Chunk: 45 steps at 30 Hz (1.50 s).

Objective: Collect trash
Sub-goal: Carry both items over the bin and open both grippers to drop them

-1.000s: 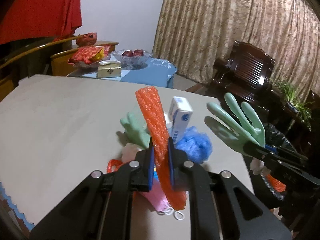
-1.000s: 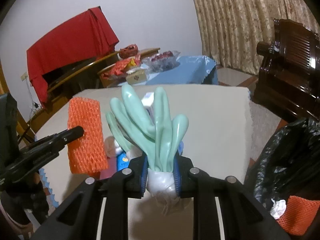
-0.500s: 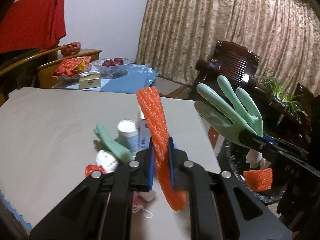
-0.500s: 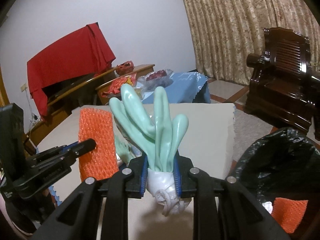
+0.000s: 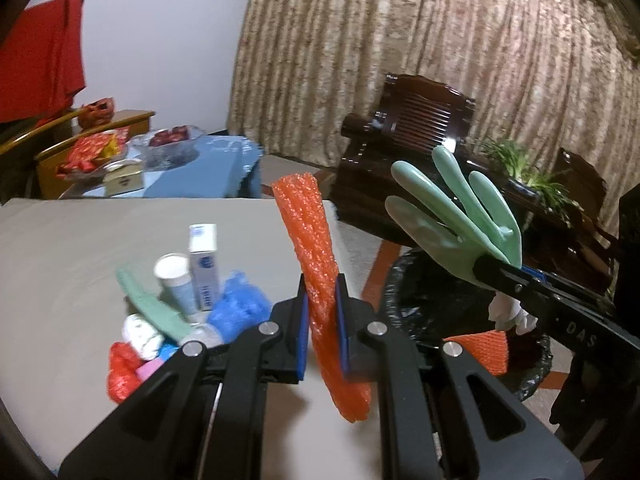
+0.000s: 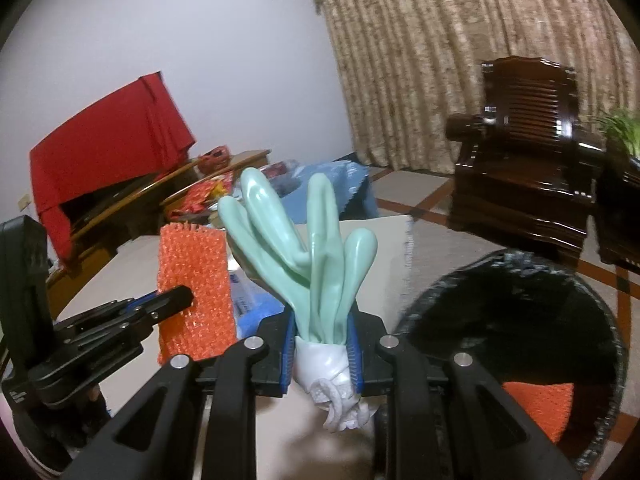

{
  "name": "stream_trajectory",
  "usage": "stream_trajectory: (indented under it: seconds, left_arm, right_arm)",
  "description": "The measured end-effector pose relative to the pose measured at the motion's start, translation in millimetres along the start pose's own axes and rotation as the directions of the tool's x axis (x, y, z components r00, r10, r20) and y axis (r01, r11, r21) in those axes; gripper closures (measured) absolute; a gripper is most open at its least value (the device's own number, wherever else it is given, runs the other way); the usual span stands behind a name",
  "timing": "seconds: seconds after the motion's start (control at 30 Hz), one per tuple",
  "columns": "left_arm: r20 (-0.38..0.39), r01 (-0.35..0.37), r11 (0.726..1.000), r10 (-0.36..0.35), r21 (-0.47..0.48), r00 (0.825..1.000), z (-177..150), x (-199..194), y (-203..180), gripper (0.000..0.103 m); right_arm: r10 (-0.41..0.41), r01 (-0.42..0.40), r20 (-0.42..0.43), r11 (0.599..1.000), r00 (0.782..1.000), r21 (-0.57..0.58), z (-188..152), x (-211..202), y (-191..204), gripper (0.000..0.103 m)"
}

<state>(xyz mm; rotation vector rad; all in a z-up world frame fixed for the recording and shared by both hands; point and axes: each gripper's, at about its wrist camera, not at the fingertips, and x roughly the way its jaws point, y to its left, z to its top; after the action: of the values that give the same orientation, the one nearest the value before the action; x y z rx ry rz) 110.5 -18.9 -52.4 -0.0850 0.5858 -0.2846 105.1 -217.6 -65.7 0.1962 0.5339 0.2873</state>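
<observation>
My left gripper (image 5: 323, 316) is shut on an orange foam net sleeve (image 5: 312, 248) that stands upright between its blue pads. My right gripper (image 6: 320, 336) is shut on a pale green rubber glove (image 6: 312, 248), fingers up, with a white crumpled wad (image 6: 340, 396) hanging below. Both hang over the table's right end beside a black-lined trash bin (image 6: 520, 320), which holds another orange net (image 6: 536, 404). In the left wrist view the glove (image 5: 452, 216) and the bin (image 5: 424, 304) lie to the right. Left on the table is a trash pile (image 5: 180, 304).
The pile holds a second green glove (image 5: 156, 304), a white cup (image 5: 176, 280), a small white box (image 5: 205, 264), a blue wad (image 5: 240, 308) and a red net (image 5: 122, 372). A dark wooden chair (image 6: 524, 168) stands behind the bin; a blue-covered side table (image 5: 200, 168) lies beyond.
Both grippers have swung to the right and risen a little, carrying the orange net and the glove from above the pile towards the bin. The bin's opening now shows wider.
</observation>
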Motion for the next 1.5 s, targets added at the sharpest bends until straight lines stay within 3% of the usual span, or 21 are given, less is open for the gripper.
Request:
stream_trajectory:
  seconds: [0.53,0.8,0.87,0.9,0.93,1.0,1.07,1.17,1.23,1.33,1.5]
  left_arm:
    - [-0.039,0.177,0.979,-0.174,0.102,0.984,10.7,49.8,-97.5,0.092]
    - [-0.085,0.225,0.965,-0.215,0.137,0.973,7.0,83.0,-132.1,0.092]
    - [-0.108,0.241,0.961,-0.227,0.138,0.968,6.7,93.0,-138.6,0.09]
    - [-0.112,0.244,0.96,-0.23,0.135,0.967,6.6,96.4,-140.1,0.083]
    - [-0.123,0.254,0.958,-0.239,0.129,0.963,6.4,100.9,-141.1,0.063]
    - [-0.129,0.256,0.96,-0.242,0.111,0.962,5.1,104.2,-139.2,0.045]
    - [-0.124,0.248,0.963,-0.235,0.106,0.964,4.5,102.2,-134.4,0.043]
    - [-0.117,0.225,0.97,-0.213,0.097,0.97,3.2,96.7,-123.4,0.035]
    - [-0.097,0.194,0.976,-0.185,0.1,0.978,1.7,87.3,-112.4,0.023]
    - [-0.07,0.141,0.984,-0.134,0.11,0.989,-1.5,72.1,-97.0,0.013]
    - [-0.048,0.065,0.994,-0.061,0.089,0.997,-4.0,48.5,-63.6,0.01]
  right_arm:
    - [-0.21,0.208,0.014,0.974,0.978,0.088,-2.8,-45.7,-92.9,0.081]
    - [-0.285,0.284,-0.012,0.95,0.958,0.125,-7.5,-39.1,-119.9,0.081]
    - [-0.305,0.305,-0.025,0.943,0.952,0.133,-8.1,-36.8,-129.8,0.077]
    - [-0.324,0.327,-0.044,0.935,0.945,0.138,-9.1,-33.6,-136.5,0.075]
    - [-0.341,0.345,-0.053,0.928,0.939,0.144,-10.7,-32.6,-140.1,0.067]
    - [-0.363,0.369,-0.066,0.916,0.929,0.159,-15.0,-33.2,-146.7,0.056]
    - [-0.375,0.379,-0.056,0.911,0.925,0.165,-18.0,-38.2,-147.5,0.05]
    - [-0.389,0.39,-0.036,0.909,0.921,0.148,-19.5,-44.9,-140.2,0.026]
    - [-0.393,0.393,-0.025,0.909,0.919,0.138,-17.7,-47.2,-133.7,0.01]
    - [-0.386,0.385,-0.011,0.915,0.922,0.118,-15.0,-47.8,-122.9,0.006]
    - [-0.337,0.335,0.001,0.937,0.941,0.096,-10.3,-40.8,-99.2,0.006]
